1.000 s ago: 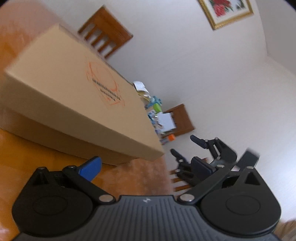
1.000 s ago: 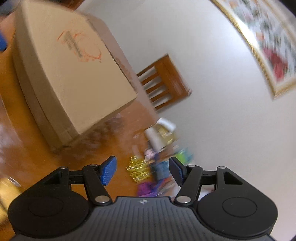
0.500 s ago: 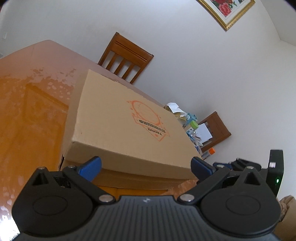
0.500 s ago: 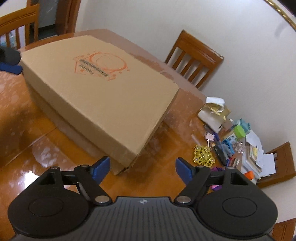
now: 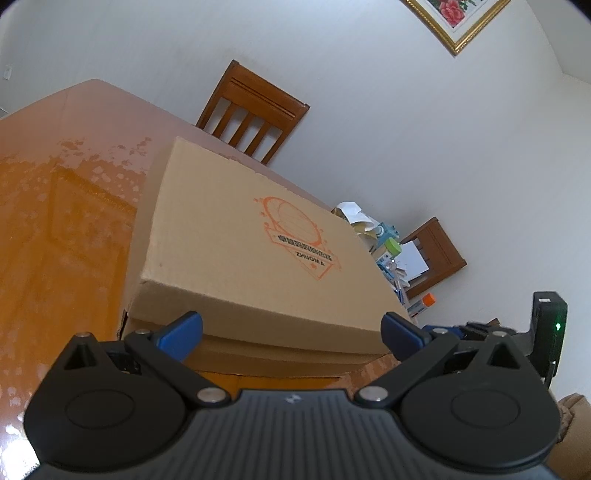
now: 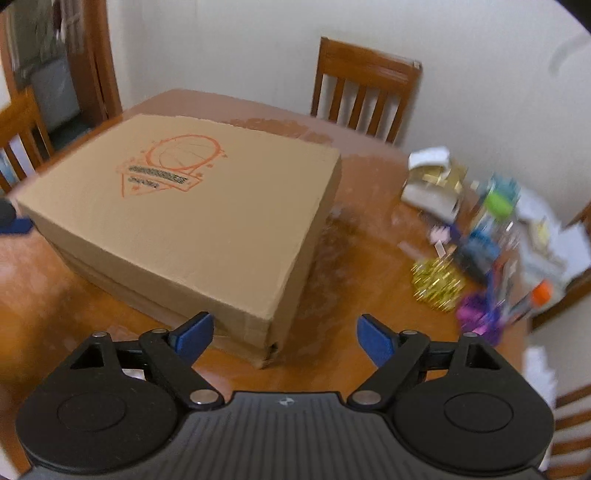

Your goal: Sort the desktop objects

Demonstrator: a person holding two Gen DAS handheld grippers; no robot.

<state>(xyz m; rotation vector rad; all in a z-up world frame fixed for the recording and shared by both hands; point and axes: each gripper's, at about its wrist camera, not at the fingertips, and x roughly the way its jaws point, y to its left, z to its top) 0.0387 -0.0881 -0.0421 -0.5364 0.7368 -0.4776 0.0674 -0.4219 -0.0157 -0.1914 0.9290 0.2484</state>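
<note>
- The table (image 6: 351, 266) is glossy orange-brown wood; it fills most of the right wrist view and the left side of the left wrist view.
- The box (image 6: 192, 221) is a large, flat, closed cardboard carton with an orange printed emblem on its lid. It lies on the table, on the left half in the right wrist view, with one corner near the camera. In the left wrist view the same box (image 5: 251, 251) sits right ahead of the fingers.
- Chairs: one chair (image 6: 365, 92) stands at the table's far edge against the white wall; another chair (image 5: 436, 254) shows behind the clutter.
- A gilt-framed flower picture (image 5: 458, 18) hangs on the wall, top right in the left wrist view.
- The clutter (image 6: 498, 236) is a blurred heap of small desktop items on the table's right side, well apart from the box: papers, a gold tinsel bow (image 6: 437, 284), something purple, a green cap, an orange cap.
- The left gripper (image 5: 291, 330) is spread wide, nothing between its blue pads, facing the box's near edge.
- The right gripper (image 6: 284, 334) has just been opening; its jaws stand wide and empty above the box's near corner.
</note>
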